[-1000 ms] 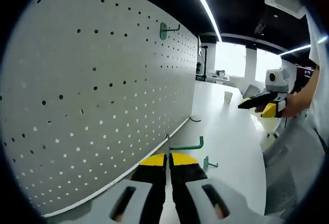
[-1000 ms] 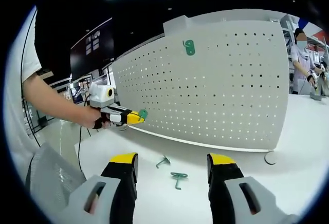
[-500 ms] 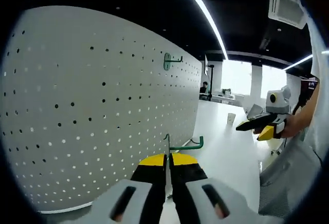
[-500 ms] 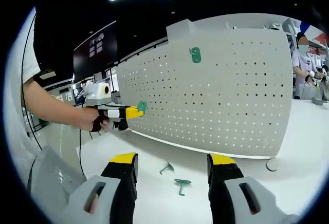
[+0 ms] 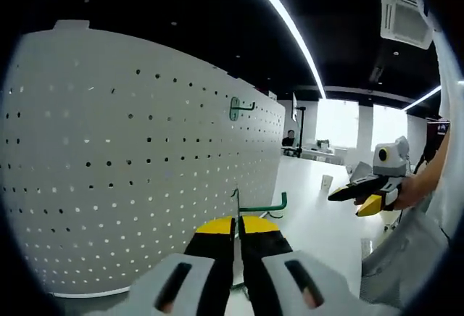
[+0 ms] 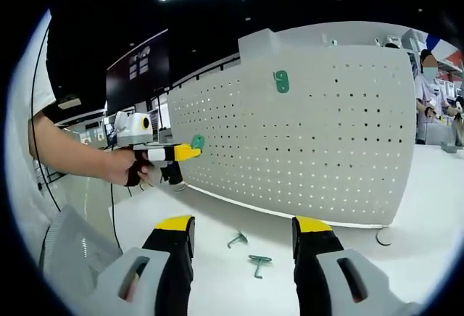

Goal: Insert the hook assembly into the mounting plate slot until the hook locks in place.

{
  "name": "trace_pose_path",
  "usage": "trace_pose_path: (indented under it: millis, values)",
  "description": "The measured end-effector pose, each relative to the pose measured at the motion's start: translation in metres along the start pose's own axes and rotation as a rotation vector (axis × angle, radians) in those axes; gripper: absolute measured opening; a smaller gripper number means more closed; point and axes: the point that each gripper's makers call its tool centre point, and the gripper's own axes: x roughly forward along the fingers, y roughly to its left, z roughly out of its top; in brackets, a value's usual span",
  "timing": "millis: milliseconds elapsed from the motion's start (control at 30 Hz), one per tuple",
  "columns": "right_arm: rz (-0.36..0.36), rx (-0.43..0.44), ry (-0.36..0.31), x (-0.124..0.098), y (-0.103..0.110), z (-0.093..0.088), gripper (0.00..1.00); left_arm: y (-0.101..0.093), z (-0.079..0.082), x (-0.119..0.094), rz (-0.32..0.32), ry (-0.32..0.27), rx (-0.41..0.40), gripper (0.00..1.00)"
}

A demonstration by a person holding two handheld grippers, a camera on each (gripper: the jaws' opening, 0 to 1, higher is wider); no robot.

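Observation:
A white pegboard mounting plate (image 5: 130, 149) (image 6: 304, 142) stands upright on the white table. One green hook (image 5: 238, 107) (image 6: 281, 80) hangs high on it. My left gripper (image 5: 237, 227) (image 6: 190, 149) is shut on a second green hook (image 5: 261, 204) (image 6: 197, 141), held in the air close to the plate's face. My right gripper (image 6: 243, 229) (image 5: 362, 198) is open with nothing between its fingers, well back from the plate. Two more green hooks (image 6: 236, 240) (image 6: 257, 263) lie on the table just beyond the right jaws.
The white table (image 6: 217, 272) runs along the plate's foot. A paper cup (image 5: 326, 183) stands far down the table. A person (image 6: 429, 91) works at the far right. A grey mesh chair back (image 6: 65, 258) sits at the lower left.
My left gripper has risen with the green hook, moving up along the plate. The right gripper has stayed open and nearly still.

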Motion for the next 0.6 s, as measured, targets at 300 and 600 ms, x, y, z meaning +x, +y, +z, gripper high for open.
trace_pose_path:
  millis: [300, 600]
  values:
    - [0.065, 0.242, -0.127, 0.004, 0.008, 0.020, 0.53, -0.003, 0.002, 0.004, -0.003, -0.002, 0.008, 0.02]
    - [0.075, 0.199, -0.140, 0.011, 0.017, 0.029, 0.50, -0.005, 0.001, 0.004, -0.006, 0.001, 0.014, 0.02]
